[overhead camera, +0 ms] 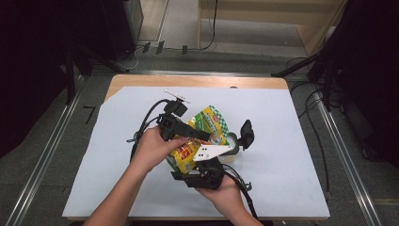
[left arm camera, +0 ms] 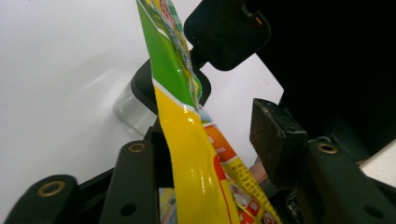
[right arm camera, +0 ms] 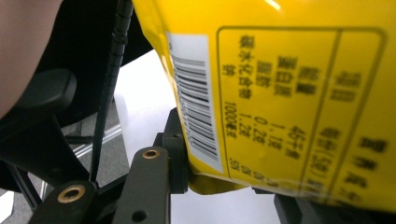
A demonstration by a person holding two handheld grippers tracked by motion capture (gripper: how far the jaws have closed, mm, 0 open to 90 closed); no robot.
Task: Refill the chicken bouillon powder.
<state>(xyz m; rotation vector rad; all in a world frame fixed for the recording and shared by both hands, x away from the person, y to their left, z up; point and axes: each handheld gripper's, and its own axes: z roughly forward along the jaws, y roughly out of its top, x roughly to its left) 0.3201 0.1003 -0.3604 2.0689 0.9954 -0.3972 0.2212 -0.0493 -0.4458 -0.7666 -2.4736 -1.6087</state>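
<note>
High view: pouch (overhead camera: 205, 132) held above table (overhead camera: 291, 150) between both grippers. Left gripper (left arm camera: 210, 154) open around pouch edge; right gripper (right arm camera: 219, 182) seems clamped on bottom corner. Close left squarely before pulling.

— Tools? 
— Left gripper (overhead camera: 200, 134): matte black, boxy head, thick black cable looping off its rear, small flat grey plate on top. Right gripper (overhead camera: 212, 157): black, with a pale three-cornered plate dotted with small holes; black cable trails back.
— Close up? 
— Black jaw arms, brass-ringed pivot holes; dark, rough square pads (left arm camera: 273, 135).
— The person? 
— Bare forearms, no sleeves, no gloves.
</note>
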